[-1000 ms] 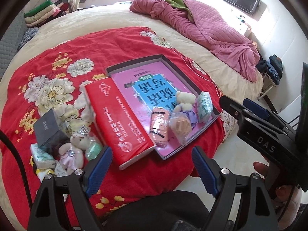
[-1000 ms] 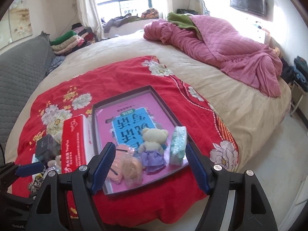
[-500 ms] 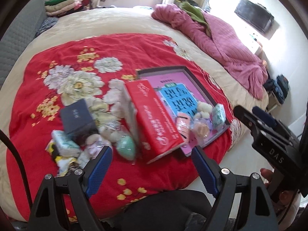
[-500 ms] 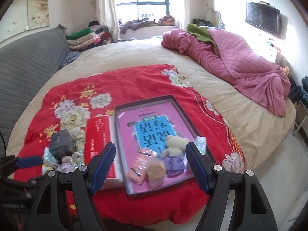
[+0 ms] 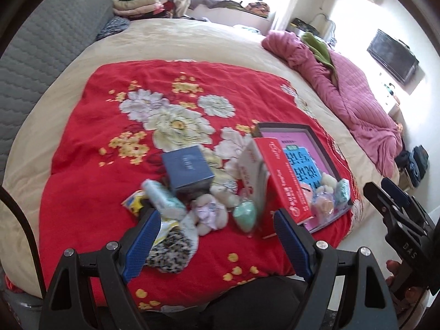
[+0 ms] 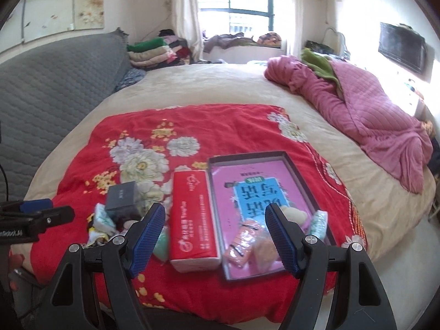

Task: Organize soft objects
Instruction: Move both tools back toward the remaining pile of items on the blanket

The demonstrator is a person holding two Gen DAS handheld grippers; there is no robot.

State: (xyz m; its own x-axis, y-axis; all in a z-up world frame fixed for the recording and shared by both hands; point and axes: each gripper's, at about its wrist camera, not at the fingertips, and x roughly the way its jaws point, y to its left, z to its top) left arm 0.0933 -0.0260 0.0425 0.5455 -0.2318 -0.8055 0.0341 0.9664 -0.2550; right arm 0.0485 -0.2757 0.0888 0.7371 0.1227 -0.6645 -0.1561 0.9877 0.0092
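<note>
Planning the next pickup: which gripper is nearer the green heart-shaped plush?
Left. The left gripper hovers just before the green heart plush; the right gripper sits beyond the red tissue pack.

Tray (image 6: 249,156) near blanket's (image 6: 198,121) front-right corner, w/ small bear (image 6: 293,214) + packets at its front end. Tissue pack (image 6: 192,220) just left of tray; box (image 6: 123,199) + small toys piled further left, by front edge.

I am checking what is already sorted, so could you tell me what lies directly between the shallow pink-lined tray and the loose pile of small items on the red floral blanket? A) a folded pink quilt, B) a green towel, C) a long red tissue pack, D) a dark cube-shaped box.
C: the long red tissue pack lies along the left edge of the tray, with the pile on its other side.
</note>
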